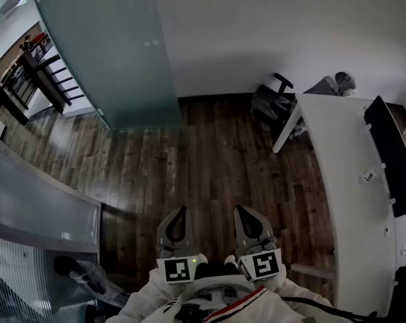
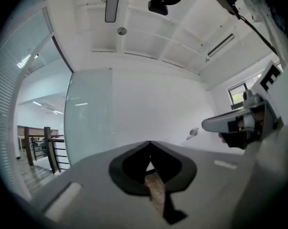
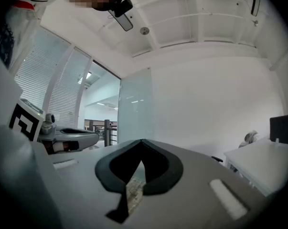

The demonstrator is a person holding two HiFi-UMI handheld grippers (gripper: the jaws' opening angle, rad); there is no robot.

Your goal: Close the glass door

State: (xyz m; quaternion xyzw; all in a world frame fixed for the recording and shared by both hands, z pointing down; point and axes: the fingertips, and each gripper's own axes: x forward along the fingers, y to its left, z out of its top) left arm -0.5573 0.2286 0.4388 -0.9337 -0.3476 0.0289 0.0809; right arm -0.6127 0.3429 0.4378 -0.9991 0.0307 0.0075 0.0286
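Pointing level toward the glass door (image 1: 108,52), well short of it: left claw (image 1: 180,210) and right claw (image 1: 243,210) side by side, both closed tight, empty.

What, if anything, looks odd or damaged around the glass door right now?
Nothing stands out. The glass door stands open along the wall, with no crack showing. The chair sits beside the desk, and no spill shows on the floor.
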